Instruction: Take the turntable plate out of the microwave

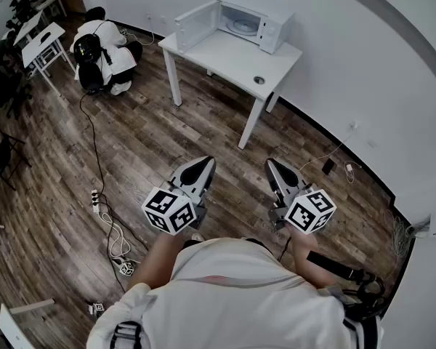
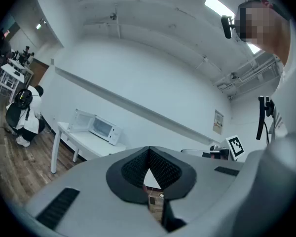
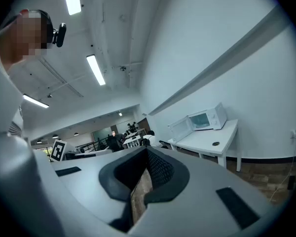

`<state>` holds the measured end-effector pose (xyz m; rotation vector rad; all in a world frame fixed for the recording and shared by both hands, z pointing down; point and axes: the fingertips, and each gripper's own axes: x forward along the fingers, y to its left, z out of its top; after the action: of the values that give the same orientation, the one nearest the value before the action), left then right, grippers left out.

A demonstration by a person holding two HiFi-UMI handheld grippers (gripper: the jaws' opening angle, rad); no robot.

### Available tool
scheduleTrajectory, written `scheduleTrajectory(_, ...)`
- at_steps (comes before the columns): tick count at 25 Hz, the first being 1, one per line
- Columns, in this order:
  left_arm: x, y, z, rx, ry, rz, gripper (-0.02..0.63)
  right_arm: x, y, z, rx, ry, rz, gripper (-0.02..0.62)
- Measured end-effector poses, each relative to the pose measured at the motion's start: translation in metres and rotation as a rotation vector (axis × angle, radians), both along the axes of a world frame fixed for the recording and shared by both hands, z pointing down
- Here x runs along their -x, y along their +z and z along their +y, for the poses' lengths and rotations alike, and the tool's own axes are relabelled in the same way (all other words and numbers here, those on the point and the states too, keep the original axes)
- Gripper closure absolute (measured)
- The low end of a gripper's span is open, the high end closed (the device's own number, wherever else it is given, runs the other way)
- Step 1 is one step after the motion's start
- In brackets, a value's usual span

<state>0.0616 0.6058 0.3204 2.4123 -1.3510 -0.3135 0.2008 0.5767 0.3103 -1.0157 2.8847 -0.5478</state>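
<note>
Currently I have both grippers over the brown wood-plank floor (image 1: 145, 144), well apart from the white rectangular bench (image 1: 229, 58). The left gripper (image 1: 206, 161) and right gripper (image 1: 271, 163) are each closed, with nothing between the jaws. The round glass turntable plate (image 1: 242, 26) lies inside the white microwave (image 1: 275, 31), whose door stands open.

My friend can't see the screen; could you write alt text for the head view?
From above, a person holds the left gripper and right gripper, both shut and empty, facing a white table whose microwave stands open, turntable plate inside.
</note>
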Motion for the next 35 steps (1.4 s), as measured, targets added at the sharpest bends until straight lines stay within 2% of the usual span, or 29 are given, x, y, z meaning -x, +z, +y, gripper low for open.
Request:
scheduleTrajectory(9, 0.058, 0.015, 0.009, 0.02, 0.005, 0.001, 0.595, 0.052, 0.01, 0.008, 0.003, 0.018, 0.011, 0.594)
scheduleTrajectory(16, 0.069, 0.017, -0.008, 0.017, 0.011, -0.015, 0.595, 0.063, 0.018, -0.008, 0.024, 0.026, 0.007, 0.594)
scheduleTrajectory(25, 0.085, 0.027, -0.066, 0.05, -0.005, -0.042, 0.595, 0.08, 0.03, -0.073, 0.05, 0.014, -0.04, 0.594)
scheduleTrajectory(35, 0.077, 0.026, -0.181, 0.075, -0.026, -0.069, 0.595, 0.074, 0.036, -0.191, 0.079, -0.004, -0.087, 0.594)
